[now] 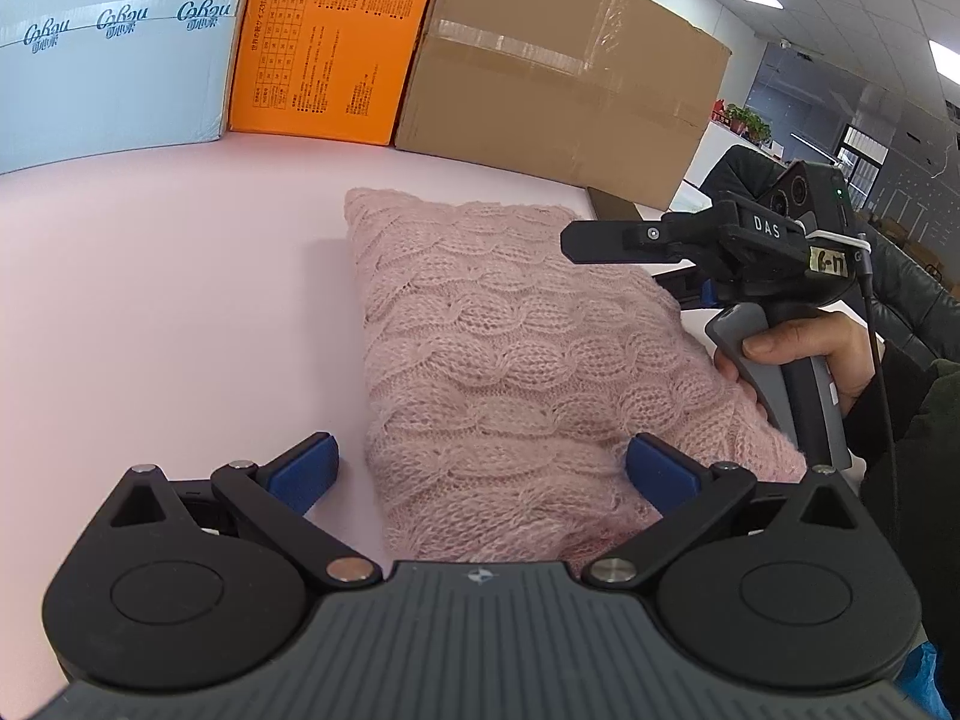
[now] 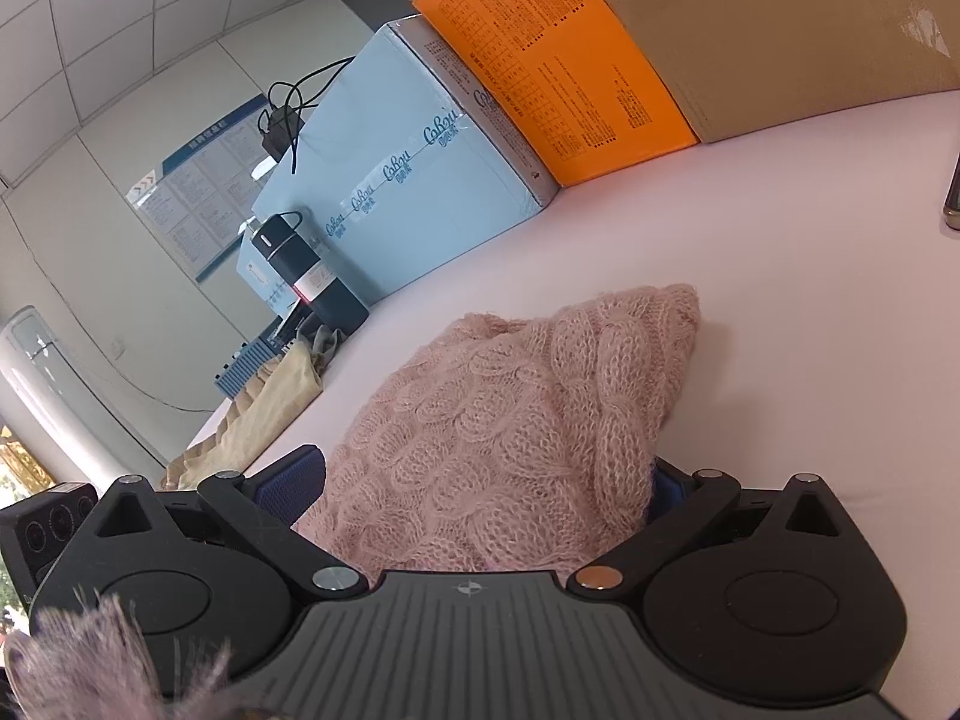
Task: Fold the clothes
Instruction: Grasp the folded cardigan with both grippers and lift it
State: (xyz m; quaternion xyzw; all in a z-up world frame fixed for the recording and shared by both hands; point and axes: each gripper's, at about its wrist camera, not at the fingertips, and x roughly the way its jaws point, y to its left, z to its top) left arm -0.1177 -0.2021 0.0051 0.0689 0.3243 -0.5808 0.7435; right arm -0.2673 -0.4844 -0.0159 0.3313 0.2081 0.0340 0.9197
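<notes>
A pink cable-knit sweater (image 1: pixel 510 360) lies folded into a thick oblong on the pale pink table (image 1: pixel 180 300). My left gripper (image 1: pixel 483 468) is open, its blue-padded fingers (image 1: pixel 303 474) wide apart on either side of the sweater's near end. My right gripper (image 1: pixel 618 264), held by a hand in a dark sleeve, comes in from the right at the sweater's far right edge. In the right wrist view the right gripper (image 2: pixel 480 480) is open, with the bunched sweater (image 2: pixel 516 420) bulging between its spread fingers. The right pad is partly hidden by knit.
A light blue box (image 1: pixel 108 60), an orange box (image 1: pixel 330 36) and a brown cardboard box (image 1: pixel 558 78) line the table's far edge. A black bottle (image 2: pixel 312 276) and a beige cloth (image 2: pixel 264 414) sit at the table's end. A phone (image 2: pixel 954 198) lies at the right edge.
</notes>
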